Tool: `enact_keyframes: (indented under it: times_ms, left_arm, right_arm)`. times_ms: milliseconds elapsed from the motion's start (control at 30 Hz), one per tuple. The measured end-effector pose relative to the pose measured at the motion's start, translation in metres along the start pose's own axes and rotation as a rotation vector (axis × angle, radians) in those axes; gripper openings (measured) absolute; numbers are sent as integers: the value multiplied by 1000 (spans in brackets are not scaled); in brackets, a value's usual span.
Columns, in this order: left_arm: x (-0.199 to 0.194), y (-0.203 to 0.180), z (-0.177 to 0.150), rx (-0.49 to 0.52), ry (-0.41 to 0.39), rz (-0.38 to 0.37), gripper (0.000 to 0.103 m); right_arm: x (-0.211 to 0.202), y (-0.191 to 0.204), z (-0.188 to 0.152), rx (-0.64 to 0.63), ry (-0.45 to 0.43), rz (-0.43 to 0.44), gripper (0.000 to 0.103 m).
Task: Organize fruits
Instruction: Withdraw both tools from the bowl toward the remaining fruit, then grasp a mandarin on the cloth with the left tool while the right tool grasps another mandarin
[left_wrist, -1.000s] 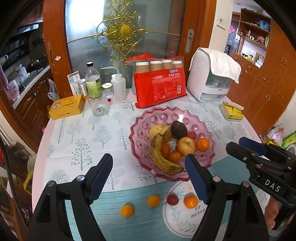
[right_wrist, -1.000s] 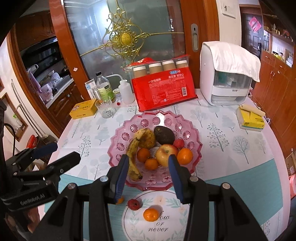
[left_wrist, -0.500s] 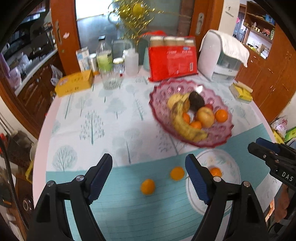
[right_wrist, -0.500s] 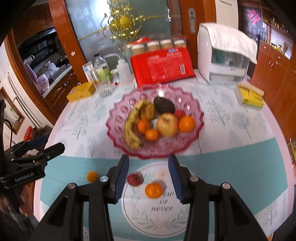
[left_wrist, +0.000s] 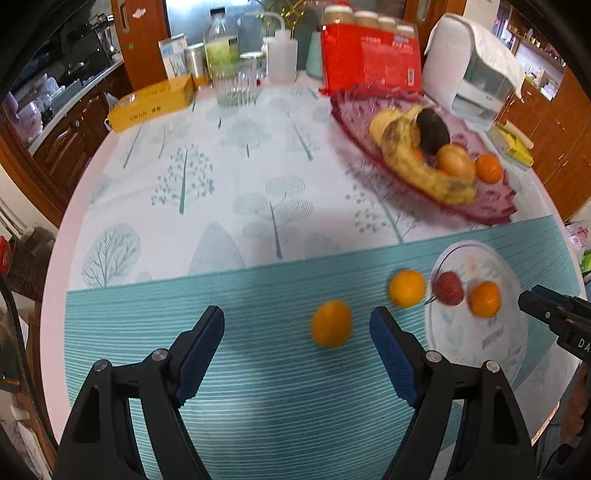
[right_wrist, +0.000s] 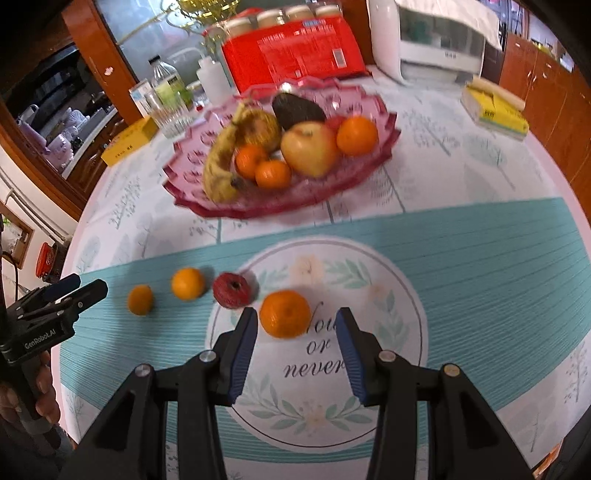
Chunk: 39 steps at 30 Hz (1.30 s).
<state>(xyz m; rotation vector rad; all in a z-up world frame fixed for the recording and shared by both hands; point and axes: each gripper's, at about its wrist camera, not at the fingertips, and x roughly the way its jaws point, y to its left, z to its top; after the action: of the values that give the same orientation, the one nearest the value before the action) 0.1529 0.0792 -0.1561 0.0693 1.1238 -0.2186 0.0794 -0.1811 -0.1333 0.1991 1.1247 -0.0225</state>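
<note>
Both grippers have dropped toward the table since the earlier frames, so the loose fruit now fills the lower half of each view. In the left wrist view the left gripper (left_wrist: 297, 345) stands spread and empty, one small orange (left_wrist: 331, 324) lying just ahead, between its fingertips but untouched. In the right wrist view the right gripper (right_wrist: 297, 334) is narrower yet also unclenched, holding nothing, with another orange (right_wrist: 284, 314) near its left finger. A third orange (right_wrist: 187, 283) and a red fruit (right_wrist: 232, 290) lie left of centre. The pink bowl (right_wrist: 384, 142), in the upper middle, already carries a banana, apple, avocado and several oranges. I judge four loose pieces are left to gather, and none is lifted yet.
</note>
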Motion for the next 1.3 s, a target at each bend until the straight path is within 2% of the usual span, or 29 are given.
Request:
enact_keyframes:
  times_ms: [233, 633, 933, 1133, 1200, 1300]
  left_arm:
    - [25, 0, -7, 0, 36, 4, 80]
    - [47, -3, -4, -11, 57, -15, 79]
    - [57, -8, -2, -3, 79, -24, 66]
    - [60, -15, -3, 14, 84, -45, 49]
    - [60, -18, -4, 27, 82, -43, 38]
    - [60, -22, -4, 39, 81, -39, 33]
  right_arm:
    - [21, 5, -5, -13, 41, 16, 45]
    - [42, 13, 0, -41, 71, 27, 45]
    - [50, 13, 2, -48, 81, 26, 45]
    - [57, 10, 1, -35, 97, 32, 44]
    - [58, 10, 0, -32, 98, 36, 44]
    - [59, 8, 0, -29, 97, 39, 43]
